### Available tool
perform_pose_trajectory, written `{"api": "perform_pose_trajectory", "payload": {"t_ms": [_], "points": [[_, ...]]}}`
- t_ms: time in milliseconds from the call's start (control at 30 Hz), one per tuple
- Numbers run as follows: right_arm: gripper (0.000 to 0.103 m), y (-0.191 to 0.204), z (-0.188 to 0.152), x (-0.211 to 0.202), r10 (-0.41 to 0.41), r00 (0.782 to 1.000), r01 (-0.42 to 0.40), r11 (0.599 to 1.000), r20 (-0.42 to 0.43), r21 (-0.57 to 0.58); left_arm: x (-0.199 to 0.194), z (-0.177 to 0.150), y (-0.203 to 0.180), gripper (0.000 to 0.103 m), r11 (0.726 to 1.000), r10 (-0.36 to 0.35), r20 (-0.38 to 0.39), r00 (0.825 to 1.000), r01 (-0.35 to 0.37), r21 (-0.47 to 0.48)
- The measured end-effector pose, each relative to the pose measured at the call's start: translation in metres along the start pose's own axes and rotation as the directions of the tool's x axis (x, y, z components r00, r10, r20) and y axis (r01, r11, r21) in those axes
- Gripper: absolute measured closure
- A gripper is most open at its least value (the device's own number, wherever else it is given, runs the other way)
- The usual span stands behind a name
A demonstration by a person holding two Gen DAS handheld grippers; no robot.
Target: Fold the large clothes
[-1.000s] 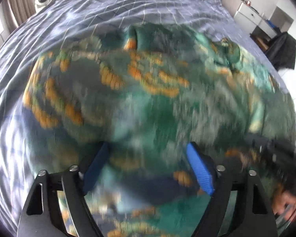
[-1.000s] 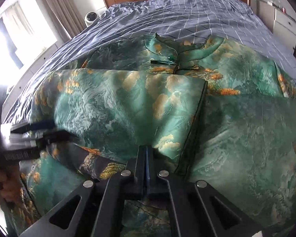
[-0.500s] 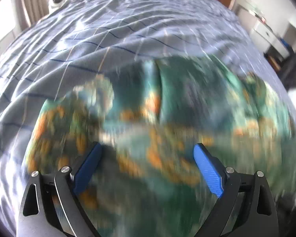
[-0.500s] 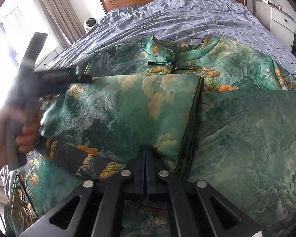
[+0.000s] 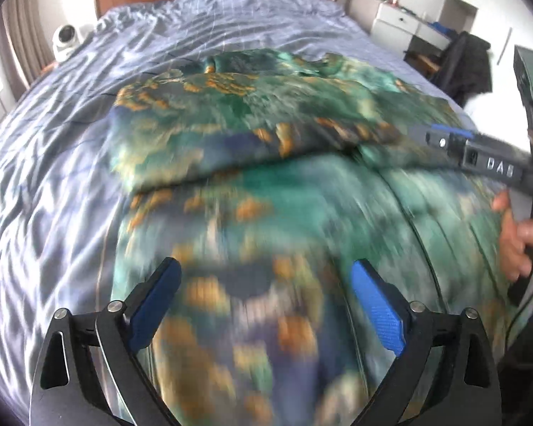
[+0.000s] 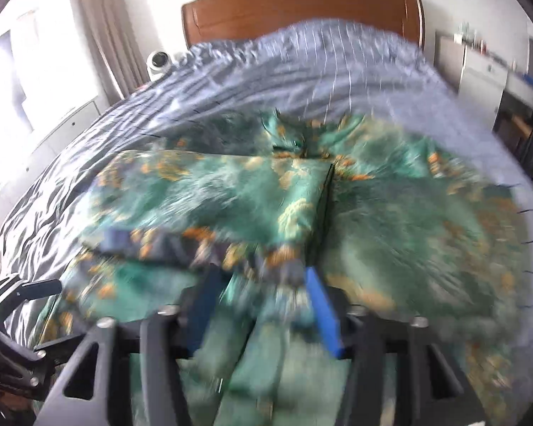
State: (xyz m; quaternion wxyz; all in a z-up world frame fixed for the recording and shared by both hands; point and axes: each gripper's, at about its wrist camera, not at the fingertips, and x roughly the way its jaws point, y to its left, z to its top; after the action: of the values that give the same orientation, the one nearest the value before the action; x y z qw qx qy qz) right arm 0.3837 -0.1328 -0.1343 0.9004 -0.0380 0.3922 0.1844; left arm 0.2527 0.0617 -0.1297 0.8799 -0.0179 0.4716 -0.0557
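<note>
A large green satin garment (image 5: 266, 149) with orange and blue print lies spread on the bed; its lower half is folded up over the top, and the fold edge runs across the middle. It also shows in the right wrist view (image 6: 252, 198), collar at the far end. My left gripper (image 5: 264, 287) is open and empty, above the near part of the garment. My right gripper (image 6: 263, 294) is open, its blue pads apart just above the folded cloth; it also shows in the left wrist view (image 5: 440, 140) at the right. Both views are blurred by motion.
The bed has a grey-blue checked cover (image 5: 53, 163) and a wooden headboard (image 6: 302, 10). A white round device (image 6: 159, 61) sits at the bed's far left corner. White drawers (image 5: 401, 23) and a dark chair (image 5: 462, 67) stand to the right.
My right gripper has opened and let go of the cloth, and has lifted back. My left gripper has swung back toward the near side of the garment, still open.
</note>
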Motion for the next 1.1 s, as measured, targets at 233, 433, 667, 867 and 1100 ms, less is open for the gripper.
{"api": "perform_pose_trajectory", "payload": {"t_ms": [233, 433, 667, 867, 1100], "points": [[0.044, 0.001, -0.064, -0.073, -0.055, 0.998, 0.056, 0.998, 0.033, -0.035, -0.039, -0.055, -0.004, 0.006, 0.997, 0.070, 0.021, 0.997, -0.070, 0.006], [0.039, -0.017, -0.111, -0.115, -0.101, 0.994, 0.100, 0.994, 0.031, 0.036, -0.052, -0.079, 0.003, 0.006, 0.996, 0.088, 0.022, 0.996, -0.087, -0.016], [0.035, -0.056, -0.142, -0.141, -0.172, 0.985, 0.168, 0.974, 0.012, 0.149, -0.058, -0.093, 0.010, 0.006, 0.990, 0.138, 0.013, 0.990, -0.137, -0.031], [0.035, -0.100, -0.152, -0.161, -0.181, 0.983, 0.180, 0.955, -0.017, 0.236, -0.075, -0.098, 0.047, 0.006, 0.979, 0.199, 0.065, 0.978, -0.195, -0.065], [0.029, -0.195, -0.172, -0.186, -0.266, 0.951, 0.303, 0.900, -0.157, 0.313, -0.056, -0.117, 0.112, 0.006, 0.938, -0.036, -0.004, 0.999, 0.032, -0.345]]}}
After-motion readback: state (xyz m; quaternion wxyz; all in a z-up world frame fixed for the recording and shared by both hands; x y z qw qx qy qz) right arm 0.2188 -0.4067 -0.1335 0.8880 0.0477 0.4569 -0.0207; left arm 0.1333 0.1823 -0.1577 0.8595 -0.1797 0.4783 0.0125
